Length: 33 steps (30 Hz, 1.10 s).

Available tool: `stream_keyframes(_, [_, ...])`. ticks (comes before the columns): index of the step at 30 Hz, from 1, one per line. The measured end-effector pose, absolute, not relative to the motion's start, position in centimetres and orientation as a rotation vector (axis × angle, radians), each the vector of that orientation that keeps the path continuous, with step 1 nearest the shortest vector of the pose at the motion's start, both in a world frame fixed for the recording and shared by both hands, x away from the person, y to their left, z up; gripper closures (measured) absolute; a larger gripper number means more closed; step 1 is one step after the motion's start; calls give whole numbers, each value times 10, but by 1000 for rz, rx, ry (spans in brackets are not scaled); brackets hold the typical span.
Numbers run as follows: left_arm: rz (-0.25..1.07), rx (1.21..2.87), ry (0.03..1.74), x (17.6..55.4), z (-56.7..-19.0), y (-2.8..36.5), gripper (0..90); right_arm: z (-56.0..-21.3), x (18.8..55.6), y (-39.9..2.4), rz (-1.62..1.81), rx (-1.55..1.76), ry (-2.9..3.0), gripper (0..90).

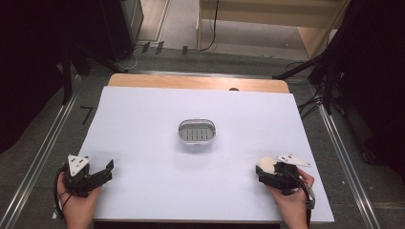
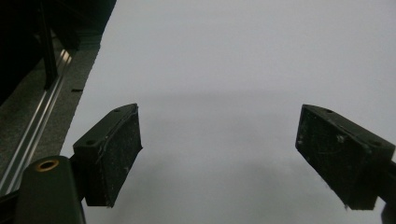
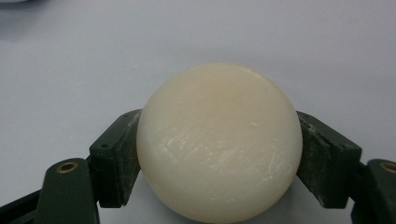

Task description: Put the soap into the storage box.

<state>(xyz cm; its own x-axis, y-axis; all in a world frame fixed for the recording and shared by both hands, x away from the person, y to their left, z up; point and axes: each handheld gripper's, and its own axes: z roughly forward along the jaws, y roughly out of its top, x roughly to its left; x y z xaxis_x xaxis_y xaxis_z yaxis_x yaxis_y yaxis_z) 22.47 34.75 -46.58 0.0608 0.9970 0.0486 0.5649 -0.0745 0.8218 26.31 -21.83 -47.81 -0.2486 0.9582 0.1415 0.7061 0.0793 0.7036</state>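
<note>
Cream round soap bar [image 3: 219, 142] sits at the near right of the white worktop [image 1: 143, 129], pinched between the pads of the right gripper [image 1: 265, 168]; grasp step looks complete. Next move likely calls for a lift and carry to the slotted soap dish [image 1: 197, 132] at mid-worktop, keeping the grip firm on a slippery bar. Left gripper [image 2: 219, 156] rests low at the near left, jaws spread over nothing.
</note>
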Motion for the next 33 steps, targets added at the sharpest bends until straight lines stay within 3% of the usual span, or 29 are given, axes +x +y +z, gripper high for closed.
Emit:
stream_keyframes(13, [882, 1721, 1579, 224, -466, 346, 158, -455, 279, -217, 985, 1632, 2019, 249])
stream_keyframes(33, [885, 1721, 1573, 224, -466, 345, 158, -447, 296, -185, 1000, 1588, 2086, 249])
